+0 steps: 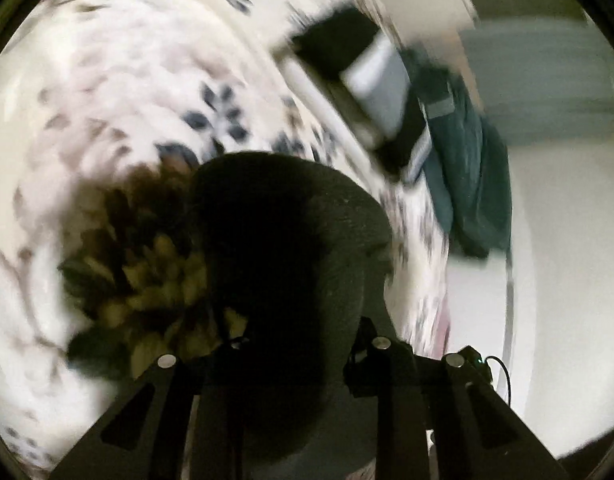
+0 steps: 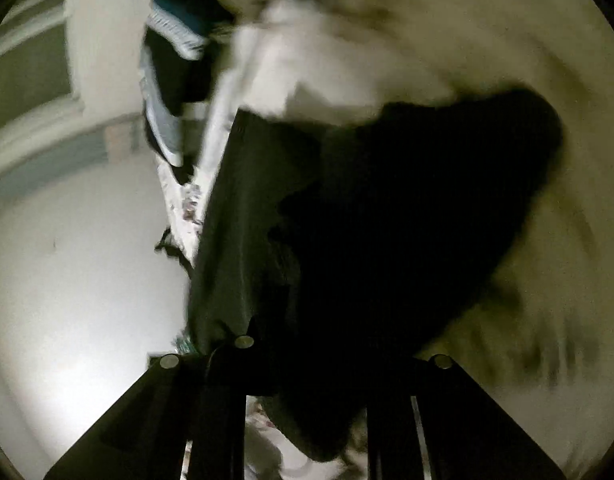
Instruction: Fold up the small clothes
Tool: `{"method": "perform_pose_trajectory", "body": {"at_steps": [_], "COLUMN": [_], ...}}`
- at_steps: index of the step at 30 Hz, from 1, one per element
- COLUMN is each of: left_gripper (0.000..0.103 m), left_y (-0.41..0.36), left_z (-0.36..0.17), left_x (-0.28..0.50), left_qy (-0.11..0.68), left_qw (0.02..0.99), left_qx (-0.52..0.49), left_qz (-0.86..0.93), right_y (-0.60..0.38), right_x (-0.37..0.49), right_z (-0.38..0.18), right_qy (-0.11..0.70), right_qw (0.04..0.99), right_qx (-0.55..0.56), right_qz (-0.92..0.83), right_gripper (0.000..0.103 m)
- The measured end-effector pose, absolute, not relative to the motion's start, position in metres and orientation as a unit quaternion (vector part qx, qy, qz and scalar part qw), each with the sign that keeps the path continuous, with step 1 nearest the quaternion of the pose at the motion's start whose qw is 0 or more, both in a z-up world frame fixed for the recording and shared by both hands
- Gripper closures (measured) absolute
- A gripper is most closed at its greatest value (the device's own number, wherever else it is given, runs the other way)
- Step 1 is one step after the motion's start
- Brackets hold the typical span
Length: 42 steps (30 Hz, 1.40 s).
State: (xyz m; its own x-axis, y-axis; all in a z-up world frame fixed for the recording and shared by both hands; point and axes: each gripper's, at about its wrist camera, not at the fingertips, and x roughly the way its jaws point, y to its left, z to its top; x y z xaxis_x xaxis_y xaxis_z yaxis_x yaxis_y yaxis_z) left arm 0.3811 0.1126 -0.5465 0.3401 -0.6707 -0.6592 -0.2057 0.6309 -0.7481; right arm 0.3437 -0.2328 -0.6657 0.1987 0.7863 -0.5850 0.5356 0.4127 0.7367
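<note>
A dark, almost black garment [image 1: 283, 220] bulges up right in front of the left wrist camera. My left gripper [image 1: 299, 344] is shut on it, with cloth bunched between the two fingers. In the right wrist view the same dark garment [image 2: 387, 200] spreads from the fingers toward the upper right, one straight hem running up the left side. My right gripper [image 2: 307, 360] is shut on its near edge. Both views are smeared by motion blur, and the pads are hidden in the cloth.
Below lies a white bedsheet [image 1: 127, 80] with dark and yellow flower prints. A stack of folded clothes [image 1: 371, 80] sits near the bed's edge, with a teal garment [image 1: 467, 168] hanging over it. The same stack [image 2: 171, 80] shows at the right wrist view's upper left. A pale floor [image 2: 67, 260] lies beyond.
</note>
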Motion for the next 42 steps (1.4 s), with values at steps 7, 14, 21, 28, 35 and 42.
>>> {"method": "perform_pose_trajectory", "body": {"at_steps": [7, 14, 21, 28, 35, 42], "left_gripper": [0.05, 0.029, 0.026, 0.0, 0.0, 0.0], "left_y": [0.102, 0.131, 0.148, 0.136, 0.124, 0.126], "left_z": [-0.603, -0.542, -0.582, -0.635, -0.641, -0.634], "left_x": [0.351, 0.278, 0.221, 0.226, 0.222, 0.243], "left_qy": [0.642, 0.564, 0.608, 0.611, 0.592, 0.62], "left_qw": [0.679, 0.723, 0.736, 0.742, 0.759, 0.734], "left_qx": [-0.343, -0.397, -0.287, -0.26, -0.233, -0.251], "left_qz": [-0.097, -0.027, 0.076, 0.09, 0.139, 0.12], "right_y": [-0.244, -0.269, -0.273, -0.233, -0.227, -0.246], "right_x": [0.258, 0.238, 0.267, 0.348, 0.359, 0.379], "right_z": [-0.725, -0.687, -0.63, -0.667, -0.631, -0.644], "right_qy": [0.688, 0.758, 0.767, 0.747, 0.689, 0.73], "right_qw": [0.483, 0.478, 0.548, 0.61, 0.682, 0.659], "right_qx": [0.541, 0.441, 0.327, 0.225, 0.206, 0.151], "right_qz": [0.024, 0.054, 0.071, 0.138, 0.133, 0.104], "right_gripper": [0.059, 0.045, 0.045, 0.045, 0.096, 0.095]}}
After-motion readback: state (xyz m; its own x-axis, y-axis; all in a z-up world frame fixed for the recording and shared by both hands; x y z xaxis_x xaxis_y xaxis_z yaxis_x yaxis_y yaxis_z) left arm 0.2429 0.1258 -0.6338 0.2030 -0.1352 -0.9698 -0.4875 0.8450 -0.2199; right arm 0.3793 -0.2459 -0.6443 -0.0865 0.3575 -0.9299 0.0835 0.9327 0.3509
